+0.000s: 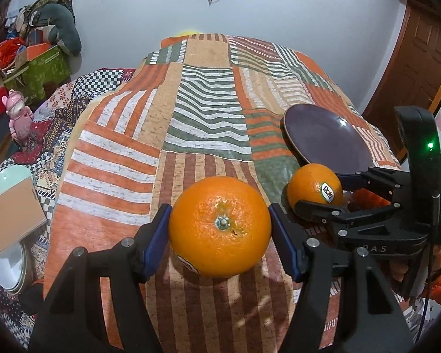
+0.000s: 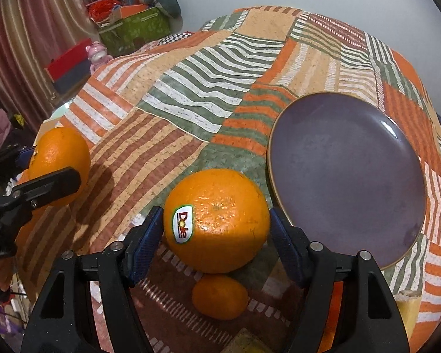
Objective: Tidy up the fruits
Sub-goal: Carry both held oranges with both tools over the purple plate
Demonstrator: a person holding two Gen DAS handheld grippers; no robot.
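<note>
Left gripper [image 1: 220,229]: blue pads pinch an orange [image 1: 220,226] at both sides, stem end facing the camera, low in the centre of the left wrist view. In the right wrist view this fruit sits at the left edge, between the same fingers.

Right gripper [image 2: 216,226]: pads pressed against a second orange with a Dole sticker [image 2: 217,220], lower centre of the right wrist view. A smaller orange fruit [image 2: 220,296] lies below it, on the cloth.

Purple plate [image 2: 347,176] – unloaded, right half of that view, just beside the stickered orange. All items are over a striped patchwork tablecloth [image 1: 205,103].

Background, upper left – green box [image 1: 41,70] and pink figurine [image 1: 19,111].
</note>
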